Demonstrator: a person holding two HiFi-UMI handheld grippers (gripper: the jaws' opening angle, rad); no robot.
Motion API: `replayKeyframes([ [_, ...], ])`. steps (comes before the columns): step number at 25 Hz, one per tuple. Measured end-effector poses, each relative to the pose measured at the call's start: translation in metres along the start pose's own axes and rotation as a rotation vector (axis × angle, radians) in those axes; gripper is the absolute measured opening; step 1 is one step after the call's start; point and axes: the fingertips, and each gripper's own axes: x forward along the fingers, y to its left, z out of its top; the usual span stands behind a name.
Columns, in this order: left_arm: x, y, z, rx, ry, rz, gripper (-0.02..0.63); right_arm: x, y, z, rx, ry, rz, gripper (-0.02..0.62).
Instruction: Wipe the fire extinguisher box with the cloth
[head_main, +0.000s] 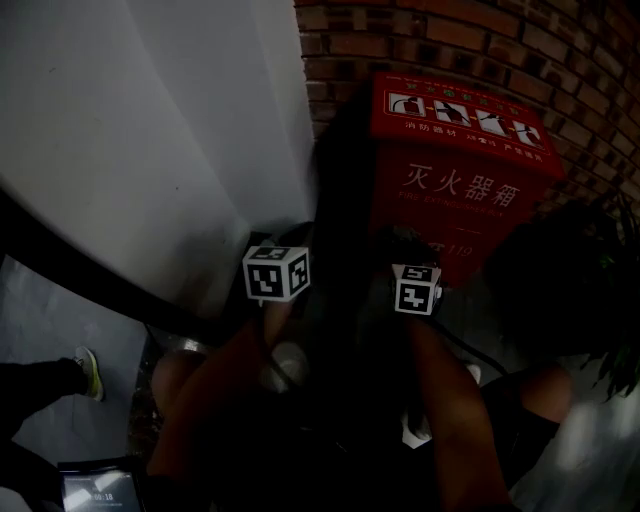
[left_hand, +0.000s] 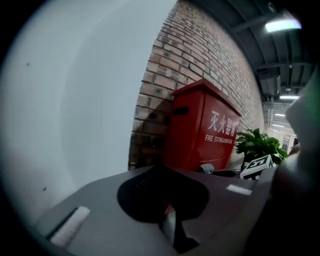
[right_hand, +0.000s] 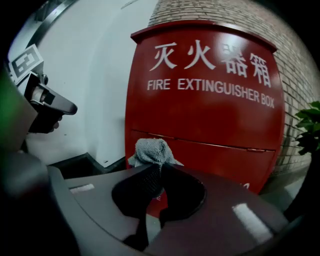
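Observation:
The red fire extinguisher box (head_main: 455, 185) stands against the brick wall, with white lettering on its front (right_hand: 205, 95). My right gripper (right_hand: 159, 167) is shut on a crumpled grey cloth (right_hand: 151, 151), held close to the lower part of the box front. I cannot tell whether the cloth touches it. My left gripper (left_hand: 162, 172) is shut with nothing in it and points past the box's left side (left_hand: 197, 132). In the head view only the two marker cubes stand out, left (head_main: 276, 272) and right (head_main: 417, 288), both just below the box. The jaws there are lost in shadow.
A white wall (head_main: 150, 130) with a dark baseboard runs along the left of the box. Brick wall (head_main: 480, 40) lies behind it. A green potted plant (left_hand: 259, 144) stands to the box's right. A shoe (head_main: 88, 372) and a lit screen (head_main: 92, 492) show at lower left.

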Motion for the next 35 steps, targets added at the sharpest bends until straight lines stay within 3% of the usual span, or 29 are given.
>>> replayKeyframes([
  [6,-0.016,0.051,-0.026,0.022,0.042,0.084,0.000,0.017,0.044,0.005,-0.007,0.001,0.046,0.029],
  [11,-0.005,0.042,-0.028,0.052,0.049,0.077,0.000,0.020,0.041,-0.002,-0.009,0.023,0.033,0.029],
  [18,0.043,-0.019,-0.038,0.085,0.059,0.007,0.000,0.017,-0.019,-0.031,0.036,0.053,-0.047,0.029],
  [22,0.072,-0.042,-0.048,0.074,0.065,0.016,0.000,0.009,-0.065,-0.043,0.046,0.064,-0.104,0.029],
  [30,0.117,-0.076,-0.074,0.149,0.110,0.022,0.000,-0.008,-0.164,-0.075,0.104,0.107,-0.245,0.029],
  [35,0.131,-0.085,-0.083,0.153,0.124,0.022,-0.001,-0.015,-0.196,-0.089,0.109,0.130,-0.292,0.029],
])
